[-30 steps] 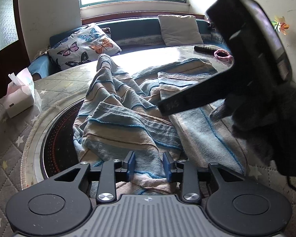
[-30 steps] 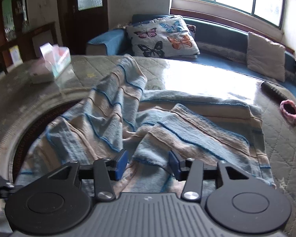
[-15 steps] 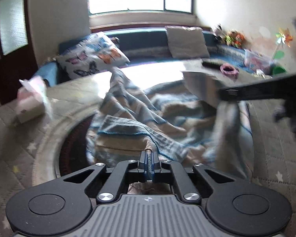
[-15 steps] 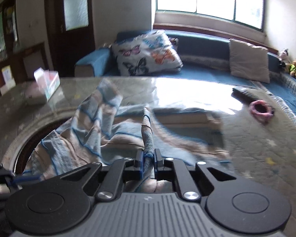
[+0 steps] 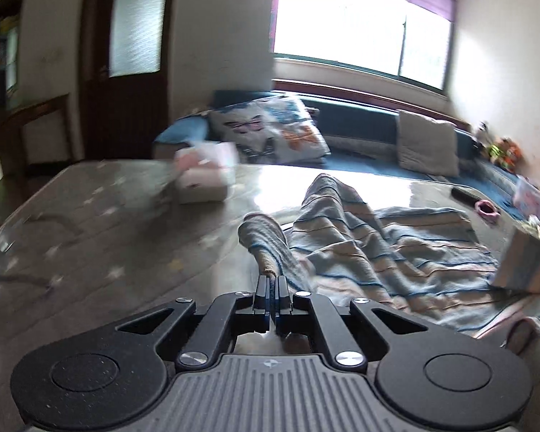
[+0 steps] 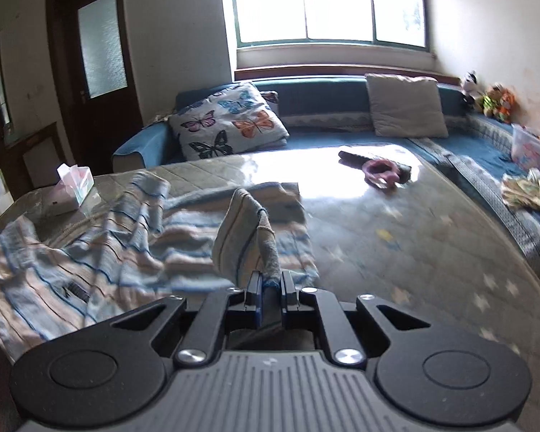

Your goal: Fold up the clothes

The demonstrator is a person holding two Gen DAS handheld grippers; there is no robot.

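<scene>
Both grippers had swung apart since half a second earlier, and the views had tilted up toward the window. My left gripper [image 5: 271, 286] had its jaws clenched on a rolled edge of the striped garment [image 5: 385, 248], a twist of cloth standing up just ahead of the fingertips. My right gripper [image 6: 270, 285] had its jaws clamped on another edge of the same garment [image 6: 100, 252], a folded flap rising right in front of them. Most of the garment lay rumpled on the table [image 6: 414, 252], spread toward the left side in the right wrist view and toward the right side in the left wrist view. I saw the tissue box [image 6: 72, 189] sitting on the table well apart from the cloth, blurred in the left view [image 5: 205, 176]. A pink ring [image 6: 379, 172] lay near the far edge of the table, touching a dark remote [image 6: 352, 156]. Behind the table, the butterfly cushion [image 6: 226, 122] rested on the blue sofa [image 6: 327, 133].
</scene>
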